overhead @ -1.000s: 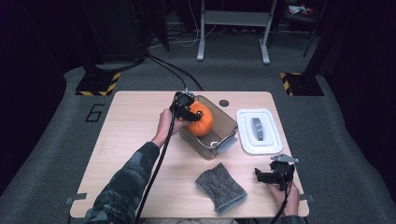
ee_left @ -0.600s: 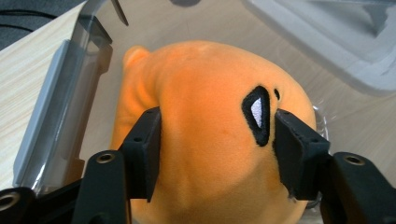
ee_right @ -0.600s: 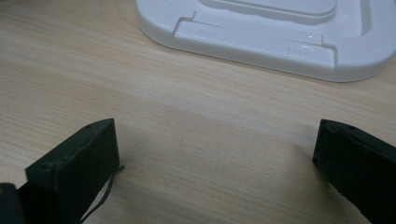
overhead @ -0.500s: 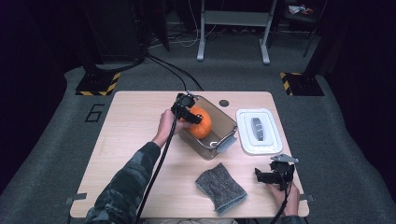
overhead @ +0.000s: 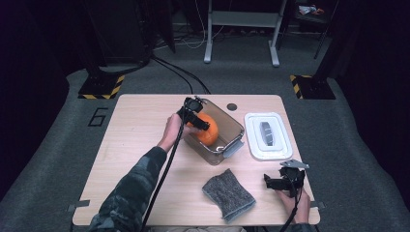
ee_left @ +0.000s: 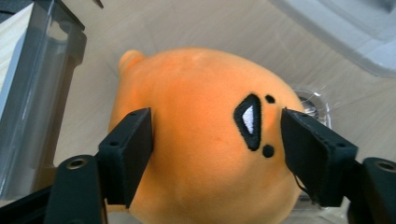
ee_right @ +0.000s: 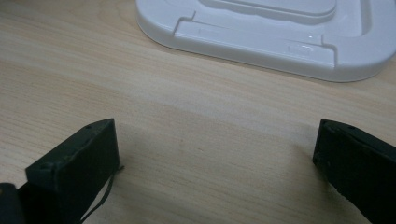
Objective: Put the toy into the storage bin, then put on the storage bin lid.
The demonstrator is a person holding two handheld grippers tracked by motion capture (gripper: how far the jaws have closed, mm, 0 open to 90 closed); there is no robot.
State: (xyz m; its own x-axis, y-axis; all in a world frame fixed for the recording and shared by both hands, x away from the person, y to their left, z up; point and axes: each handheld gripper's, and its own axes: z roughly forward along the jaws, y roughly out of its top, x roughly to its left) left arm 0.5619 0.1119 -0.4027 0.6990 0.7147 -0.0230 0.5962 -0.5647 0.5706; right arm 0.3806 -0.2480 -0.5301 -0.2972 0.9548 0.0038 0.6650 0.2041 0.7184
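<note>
An orange plush toy [overhead: 209,130] with a stitched black eye [ee_left: 250,119] sits low inside a clear plastic container [overhead: 233,124] at the table's middle. My left gripper [overhead: 196,118] is shut on the toy, one jaw pressed into each of its sides [ee_left: 217,135]. The container's grey-edged wall [ee_left: 28,93] stands to the left in the left gripper view. My right gripper [overhead: 278,181] rests near the table's front right corner, open with bare wood between its jaws [ee_right: 215,154]. The white lid [ee_right: 261,32] lies just ahead of it.
The white lid [overhead: 268,135] with a grey handle lies flat to the right of the container. A grey knitted cloth [overhead: 228,193] lies near the front edge, left of my right gripper. A small dark disc [overhead: 232,107] sits near the table's far edge.
My left gripper has sunk a little with the orange toy, deeper into the container. The right gripper has stayed where it was.
</note>
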